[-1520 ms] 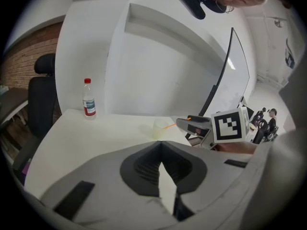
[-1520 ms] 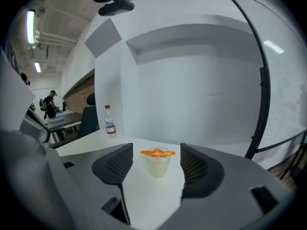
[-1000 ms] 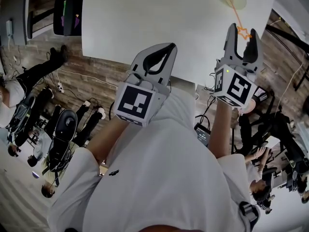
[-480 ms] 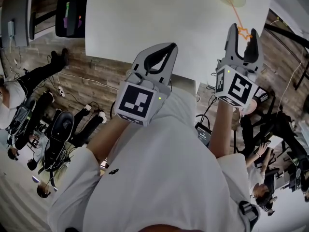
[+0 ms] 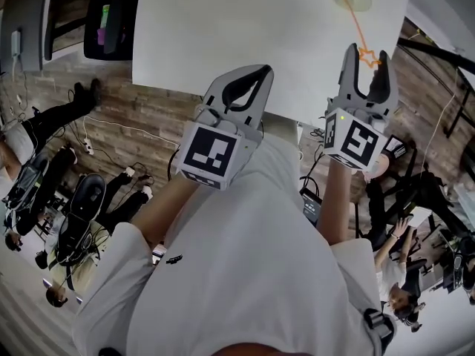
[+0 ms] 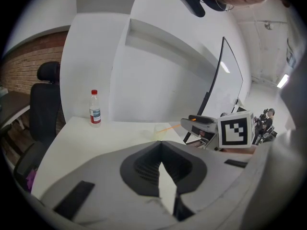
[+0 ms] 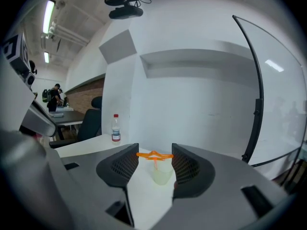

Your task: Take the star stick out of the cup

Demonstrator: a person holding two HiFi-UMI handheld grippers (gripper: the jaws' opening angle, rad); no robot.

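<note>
The star stick (image 7: 154, 155) stands in the cup (image 7: 162, 174) on the table (image 5: 223, 21), between the right tool's (image 5: 365, 53) jaws.

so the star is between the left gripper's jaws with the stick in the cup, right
No: the star stick has its star between the jaws of the right gripper, as the right gripper view shows; the left gripper is shut and empty. The stick is in the cup.

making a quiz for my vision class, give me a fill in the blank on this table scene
The star stick between the right gripper's fingers is ___ in colour.
Its lower end sits in the ___ on the table.
The bottle has a ___ cap.
The left gripper holds ___.
Missing words: orange; cup; red; nothing.
</note>
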